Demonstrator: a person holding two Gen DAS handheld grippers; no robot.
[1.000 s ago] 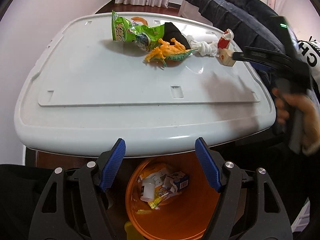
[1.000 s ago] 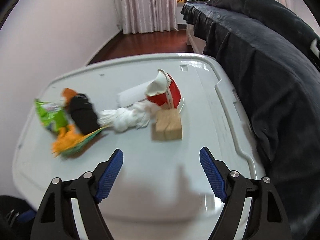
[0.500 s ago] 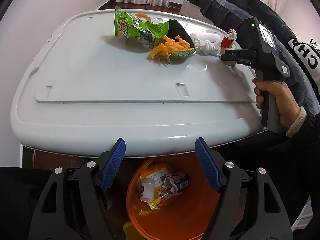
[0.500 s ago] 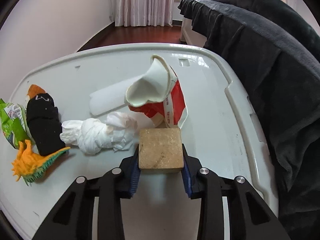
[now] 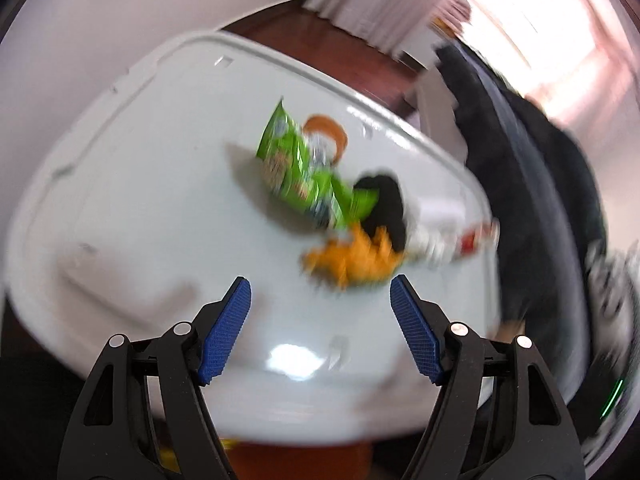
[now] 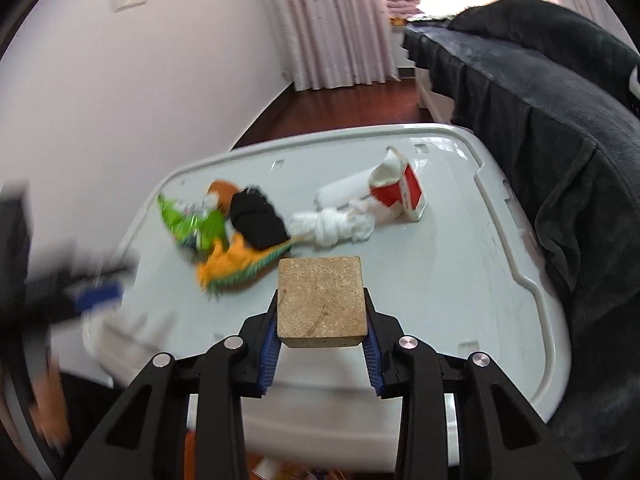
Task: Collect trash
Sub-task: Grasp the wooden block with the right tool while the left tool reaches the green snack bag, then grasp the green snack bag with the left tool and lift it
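Two grippers shared the scene, and only one held anything. Nearest the right wrist camera, the right gripper [image 6: 322, 354] was clamped on a tan block [image 6: 322, 300], its blue pads pressed against both side faces and the block lifted above the white lid [image 6: 460, 280] that served as the tabletop. Below the lid's near edge a sliver of orange showed, too cut off to identify. In the left wrist view, the left gripper [image 5: 320, 330] hung with its fingers spread wide apart and nothing between them, over the near part of the lid [image 5: 140, 200]; that whole frame was smeared by motion, so outlines there were soft.

Beyond the block, toward the lid's middle, lay the orange toy dinosaur [image 6: 236, 264], its green tail pointing toward the block. Touching it just behind was a black sock-like bundle [image 6: 258, 220], which hid part of an orange round thing [image 6: 222, 190] that could not be made out. Left of the bundle lay the crumpled green snack bag [image 6: 192, 224]. To the right of the bundle, a knotted white tissue wad [image 6: 332, 226] touched a crushed red-and-white paper cup [image 6: 398, 192] lying on its side, with a white roll-shaped piece [image 6: 344, 194] behind them.

At the lid's left edge in the right wrist view, the left gripper appeared only as a dark blur with a blue patch [image 6: 98, 294]. A dark blanket [image 6: 540, 120] covered the furniture to the right of the lid, and pale curtains [image 6: 332, 28] hung at the far wall.
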